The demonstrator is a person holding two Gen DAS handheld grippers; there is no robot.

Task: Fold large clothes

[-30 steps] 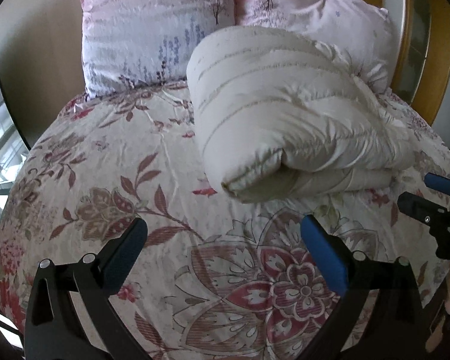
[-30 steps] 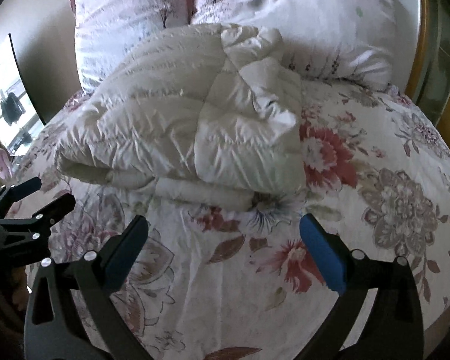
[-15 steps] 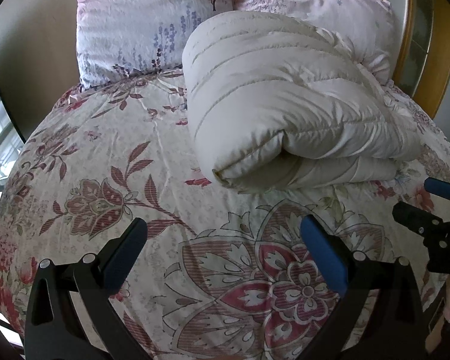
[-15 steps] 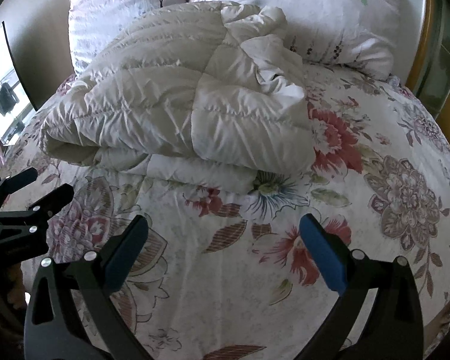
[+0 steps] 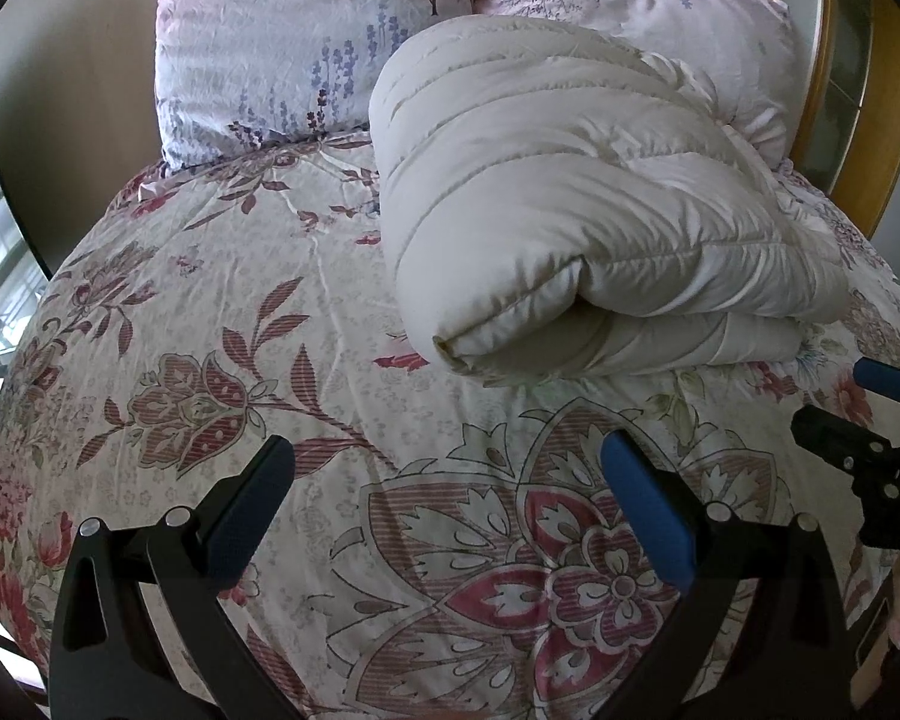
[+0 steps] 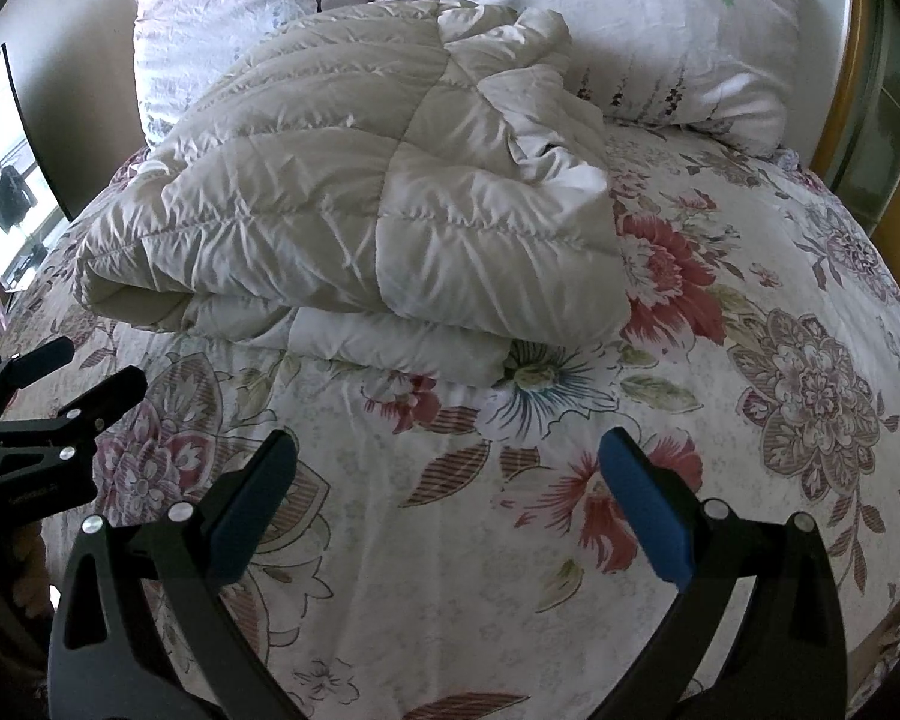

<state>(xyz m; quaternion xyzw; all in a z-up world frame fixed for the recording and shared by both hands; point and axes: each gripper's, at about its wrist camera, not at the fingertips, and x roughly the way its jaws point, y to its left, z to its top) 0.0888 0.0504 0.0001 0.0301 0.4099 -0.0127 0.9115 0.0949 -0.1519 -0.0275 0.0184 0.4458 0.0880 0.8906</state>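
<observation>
Comforter (image 5: 570, 198) folded; bedspread (image 5: 210, 312) bare around.

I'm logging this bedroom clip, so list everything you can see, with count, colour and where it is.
Quilt: one, cream, folded into a thick bundle, lying on the bed near the pillows.
Pillows: two, pale pink with tree and flower prints, propped side by side at the head of the bed.
Bedspread: one, cream with red and brown flowers, covering the bed.
Headboard: one, wooden, orange-brown, behind the pillows at right.
Window: one, bright, far left.
Left claw: black with blue pads, open, empty, above the bedspread.
Right claw: black with blue pads, open, empty, above the bedspread.
</observation>
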